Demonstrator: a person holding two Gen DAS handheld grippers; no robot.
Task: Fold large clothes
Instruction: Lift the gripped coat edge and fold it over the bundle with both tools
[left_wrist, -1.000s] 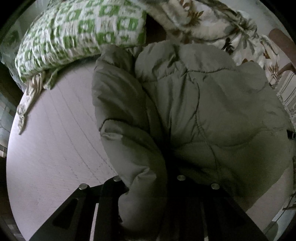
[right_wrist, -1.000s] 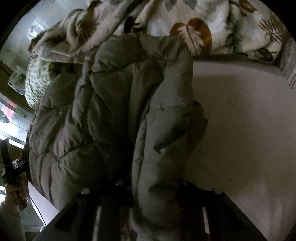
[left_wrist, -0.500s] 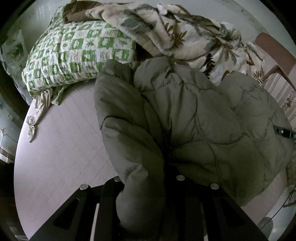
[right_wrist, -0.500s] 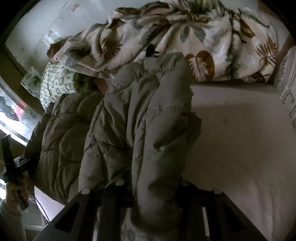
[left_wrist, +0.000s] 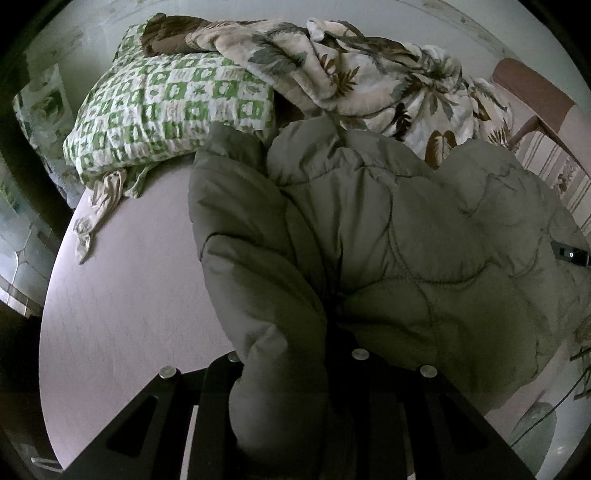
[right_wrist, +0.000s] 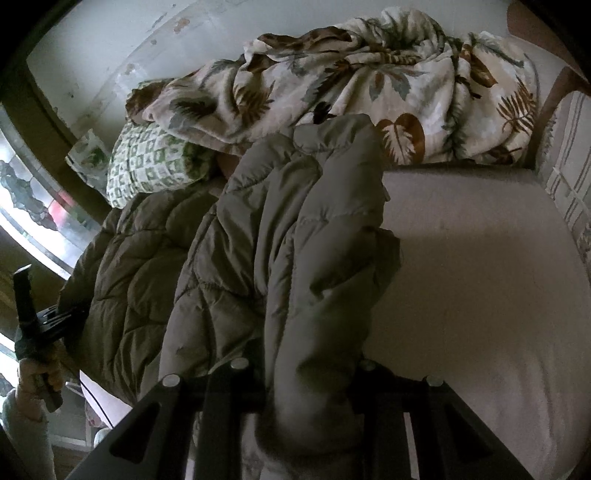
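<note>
A puffy olive-grey quilted jacket (left_wrist: 406, 236) hangs over a pale bed (left_wrist: 129, 295). My left gripper (left_wrist: 291, 398) is shut on one sleeve end of the jacket, which bulges between its black fingers. My right gripper (right_wrist: 310, 402) is shut on the other sleeve (right_wrist: 325, 295), lifted above the bed (right_wrist: 472, 277). The jacket body (right_wrist: 147, 266) droops between the two grippers. My left gripper shows in the right wrist view (right_wrist: 37, 321), held in a hand at the far left. The fingertips are hidden by fabric.
A green-and-white checked pillow (left_wrist: 173, 110) lies at the bed's head. A leaf-print blanket (right_wrist: 369, 85) is bunched along the wall. A brown chair (left_wrist: 532, 96) stands at the right. A window (right_wrist: 33, 221) is on the left.
Both grippers have risen and pulled back with the sleeves; more of the blanket, pillow and wall shows. The jacket hangs longer between them.
</note>
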